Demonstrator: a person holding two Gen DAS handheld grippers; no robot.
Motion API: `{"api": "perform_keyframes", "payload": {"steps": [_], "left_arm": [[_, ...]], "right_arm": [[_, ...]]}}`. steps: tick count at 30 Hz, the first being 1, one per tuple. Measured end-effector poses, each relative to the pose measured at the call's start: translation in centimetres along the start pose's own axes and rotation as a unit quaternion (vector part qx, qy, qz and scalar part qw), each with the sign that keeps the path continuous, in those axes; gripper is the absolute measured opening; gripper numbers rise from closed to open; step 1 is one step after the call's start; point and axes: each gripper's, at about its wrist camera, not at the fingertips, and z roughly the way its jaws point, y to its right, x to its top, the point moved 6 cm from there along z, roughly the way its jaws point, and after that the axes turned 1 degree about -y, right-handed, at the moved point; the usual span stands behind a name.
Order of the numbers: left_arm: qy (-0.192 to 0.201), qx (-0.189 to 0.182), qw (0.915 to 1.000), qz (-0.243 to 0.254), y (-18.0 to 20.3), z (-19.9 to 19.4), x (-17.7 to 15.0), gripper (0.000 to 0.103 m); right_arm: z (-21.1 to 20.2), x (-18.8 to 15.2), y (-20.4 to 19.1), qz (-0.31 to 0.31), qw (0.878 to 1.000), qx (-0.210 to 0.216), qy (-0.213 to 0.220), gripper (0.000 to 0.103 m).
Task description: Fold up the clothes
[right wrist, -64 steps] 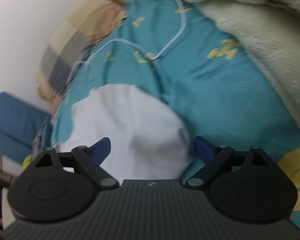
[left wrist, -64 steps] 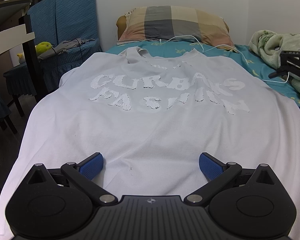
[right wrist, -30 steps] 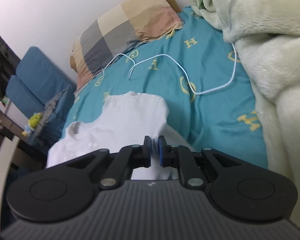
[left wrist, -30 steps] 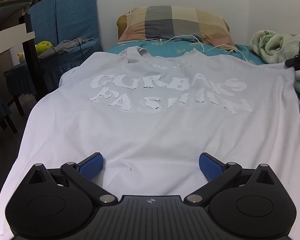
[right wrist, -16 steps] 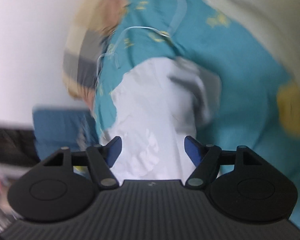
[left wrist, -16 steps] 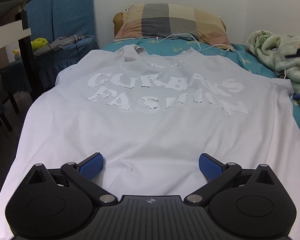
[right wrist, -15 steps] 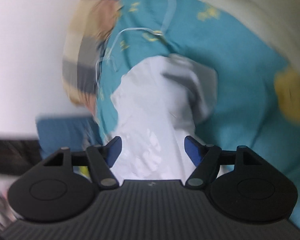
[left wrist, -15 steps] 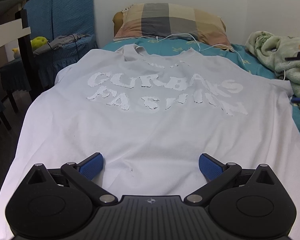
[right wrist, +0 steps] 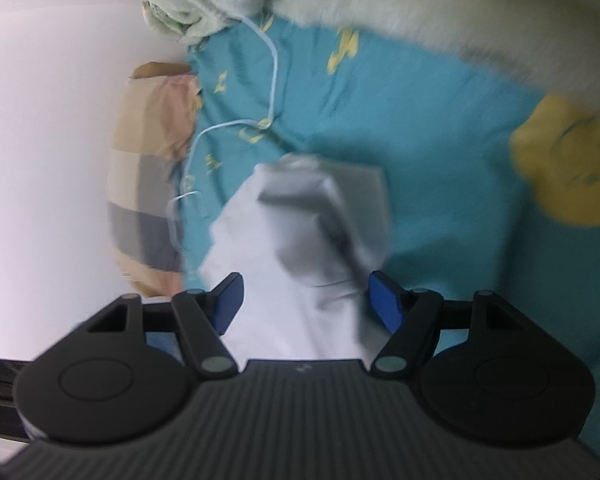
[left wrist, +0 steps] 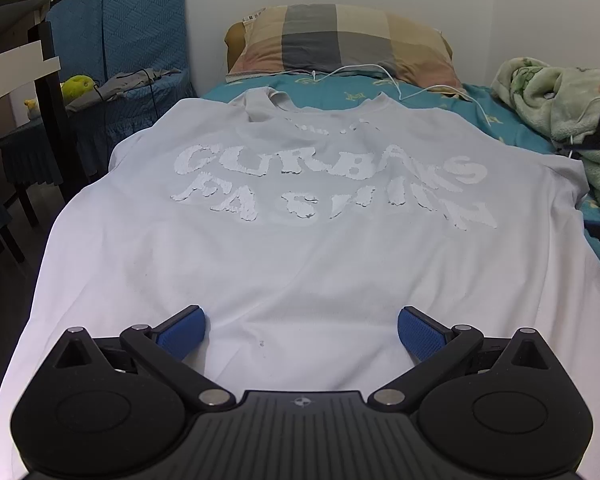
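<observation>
A: What had just changed?

B: A second before, the right gripper [right wrist: 303, 298] was pinched shut on the sleeve [right wrist: 320, 208] of the pale grey cotton T-shirt with white printed lettering [left wrist: 300, 216]. Now its jaws stood wide apart, the sleeve released and lying crumpled on the teal patterned bedsheet [right wrist: 420, 120] near the bed's right edge.

A: And for the fold?

B: I judged the sleeve was laid out, so the shirt lay spread front-up, collar toward the checked pillow [left wrist: 340, 40] at the head of the bed. No fold was made yet.

A: Did that claw touch anything?

B: Fabric showed between its 2 blue pads, but blur hid whether they brushed it; they weren't pressing on it.

A: The other one?

B: The left gripper [left wrist: 302, 330] hung open over the shirt's hem, gripping nothing.
</observation>
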Motion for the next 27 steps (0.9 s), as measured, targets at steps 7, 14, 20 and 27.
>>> {"api": "perform_keyframes", "payload": {"steps": [7, 14, 20, 27], "left_arm": [[-0.001, -0.001, 1.0000, -0.001, 0.0, 0.0, 0.0, 0.103], [-0.003, -0.002, 1.0000, -0.003, 0.0, 0.1, 0.1, 0.103], [-0.005, 0.000, 1.0000, -0.006, 0.1, 0.3, 0.2, 0.103], [-0.007, 0.000, 1.0000, -0.006, 0.0, 0.3, 0.3, 0.103]], "right_arm": [[3.7, 2.3, -0.8, -0.003, 0.999, 0.027, 0.017, 0.072], [5.5, 5.5, -3.2, -0.071, 0.996, 0.025, 0.049, 0.073], [3.0, 4.0, -10.5, -0.276, 0.946, 0.135, 0.101, 0.072], [6.2, 4.3, -6.0, -0.167, 0.985, -0.011, 0.035, 0.072]]}}
